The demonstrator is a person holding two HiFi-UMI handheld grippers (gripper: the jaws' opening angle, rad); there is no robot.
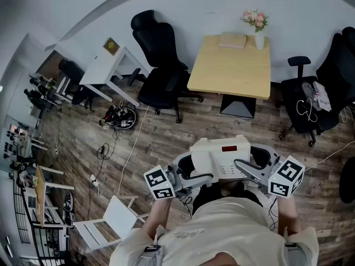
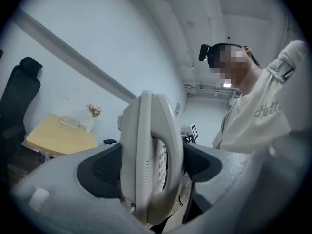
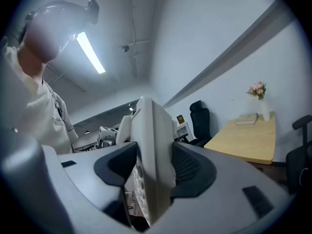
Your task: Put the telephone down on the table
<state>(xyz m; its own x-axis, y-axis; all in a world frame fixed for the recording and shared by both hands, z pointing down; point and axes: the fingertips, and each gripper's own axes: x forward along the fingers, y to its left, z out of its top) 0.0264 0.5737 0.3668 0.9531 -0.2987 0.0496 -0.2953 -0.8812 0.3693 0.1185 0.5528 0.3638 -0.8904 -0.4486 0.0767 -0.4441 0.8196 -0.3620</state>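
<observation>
The telephone [image 1: 222,158] hangs crosswise between both sets of jaws, with the left gripper [image 1: 191,176] clamped on its left end and the right gripper [image 1: 252,169] on its right, and the wooden counter [image 1: 227,73] lies well ahead across the floor [image 1: 166,143].

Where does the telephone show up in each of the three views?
Head view: telephone lower centre, keypad up.
Left gripper view: centre, edge-on between the jaws.
Right gripper view: centre, edge-on between the jaws.
Shared landmark: wooden table with flower vase, at top, left and right respectively.
</observation>
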